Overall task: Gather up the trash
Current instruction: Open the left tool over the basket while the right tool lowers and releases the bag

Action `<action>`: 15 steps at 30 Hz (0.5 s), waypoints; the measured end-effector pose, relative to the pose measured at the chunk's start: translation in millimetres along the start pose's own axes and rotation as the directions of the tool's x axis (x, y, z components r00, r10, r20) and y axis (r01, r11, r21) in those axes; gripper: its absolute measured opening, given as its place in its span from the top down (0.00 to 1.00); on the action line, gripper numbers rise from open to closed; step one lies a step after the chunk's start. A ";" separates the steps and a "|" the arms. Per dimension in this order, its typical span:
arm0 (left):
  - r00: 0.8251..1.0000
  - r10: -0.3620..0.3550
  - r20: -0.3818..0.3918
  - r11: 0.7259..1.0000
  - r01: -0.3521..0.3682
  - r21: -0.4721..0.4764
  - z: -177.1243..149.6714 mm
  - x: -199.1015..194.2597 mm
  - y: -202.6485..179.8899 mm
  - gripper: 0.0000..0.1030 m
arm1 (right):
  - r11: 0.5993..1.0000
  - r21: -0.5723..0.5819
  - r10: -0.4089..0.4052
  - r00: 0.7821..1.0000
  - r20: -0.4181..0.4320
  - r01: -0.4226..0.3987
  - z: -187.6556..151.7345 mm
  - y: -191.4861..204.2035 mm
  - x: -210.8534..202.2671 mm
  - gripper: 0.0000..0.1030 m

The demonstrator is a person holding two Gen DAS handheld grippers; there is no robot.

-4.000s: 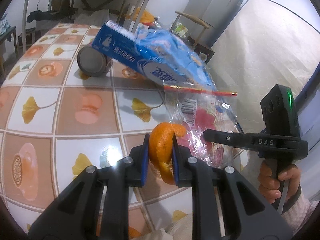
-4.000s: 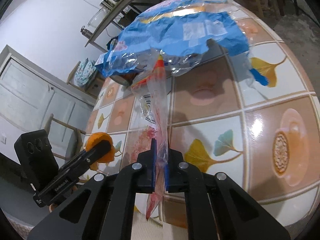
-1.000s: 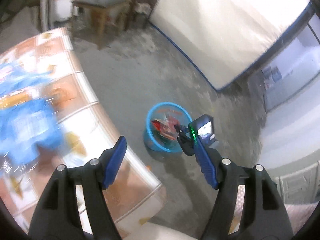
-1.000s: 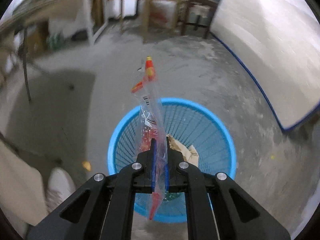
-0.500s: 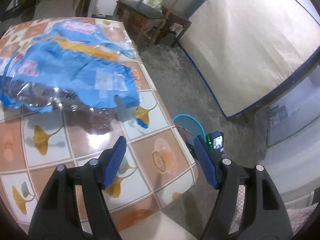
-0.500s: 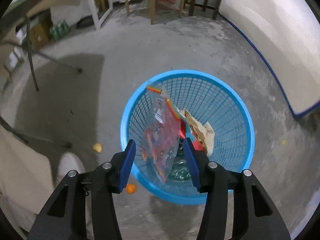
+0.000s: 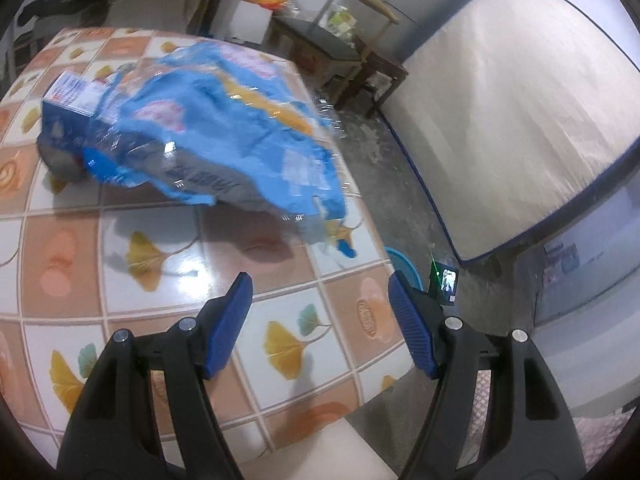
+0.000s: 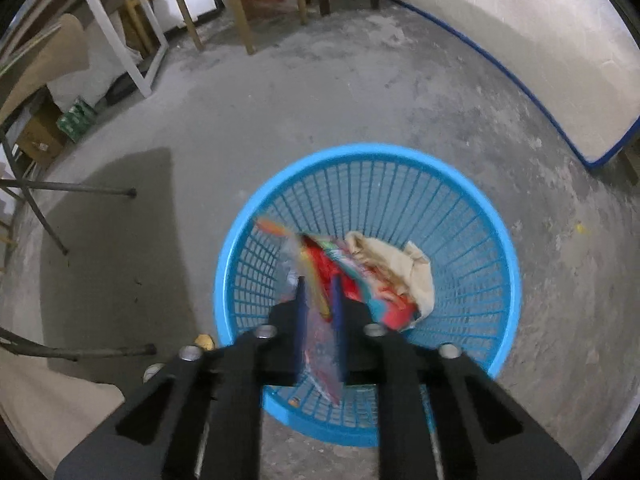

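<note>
My left gripper (image 7: 320,304) is open and empty above the tiled table (image 7: 160,248). A big blue plastic wrapper (image 7: 224,132) lies on the table ahead of it, over a blue box (image 7: 68,96). My right gripper (image 8: 318,300) hangs over the blue mesh trash basket (image 8: 472,216) on the floor, its jaws nearly together. The clear red-printed bag (image 8: 316,280) lies in the basket behind the fingers; I cannot tell if it is pinched. Crumpled beige paper (image 8: 396,264) lies in the basket too. The basket's rim (image 7: 402,260) shows past the table edge.
A mattress (image 7: 520,120) leans on the wall at right. A wooden chair (image 7: 352,48) stands beyond the table. Table legs (image 8: 132,56) and a stool (image 8: 236,8) stand behind the basket. Orange peel bits (image 8: 206,342) lie on the concrete floor beside the basket.
The bag has dropped into the basket. My right gripper's jaws have come nearly together after being wide apart. My left gripper has swung back over the table toward the blue wrapper, staying open.
</note>
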State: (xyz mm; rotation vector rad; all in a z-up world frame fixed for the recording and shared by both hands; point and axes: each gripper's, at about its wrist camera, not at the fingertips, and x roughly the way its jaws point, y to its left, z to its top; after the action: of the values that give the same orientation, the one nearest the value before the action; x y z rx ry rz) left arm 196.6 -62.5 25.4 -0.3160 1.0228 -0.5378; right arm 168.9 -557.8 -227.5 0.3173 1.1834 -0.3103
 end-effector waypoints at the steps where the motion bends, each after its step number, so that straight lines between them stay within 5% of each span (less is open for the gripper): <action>1: 1.000 0.004 0.002 1.000 -0.004 -0.010 -0.4 -0.6 4.5 0.36 | 1.000 -0.001 -0.002 1.000 0.003 0.002 -2.2 1.2 1.7 0.94; 9: 1.000 0.021 -0.012 0.999 -0.021 -0.040 3.4 5.5 24.0 0.36 | 0.993 -0.112 -0.048 0.998 -0.036 0.044 -31.1 27.0 26.3 0.95; 15: 0.999 0.022 -0.025 0.998 -0.024 -0.057 2.4 12.1 36.0 0.36 | 0.997 -0.065 -0.056 0.990 -0.130 0.048 -24.4 27.8 54.9 0.95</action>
State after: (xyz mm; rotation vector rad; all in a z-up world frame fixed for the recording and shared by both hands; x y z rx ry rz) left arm 213.5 -39.5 0.3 -0.3483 1.0656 -0.4935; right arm 178.2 -526.5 -285.0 0.2556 1.3302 -0.3013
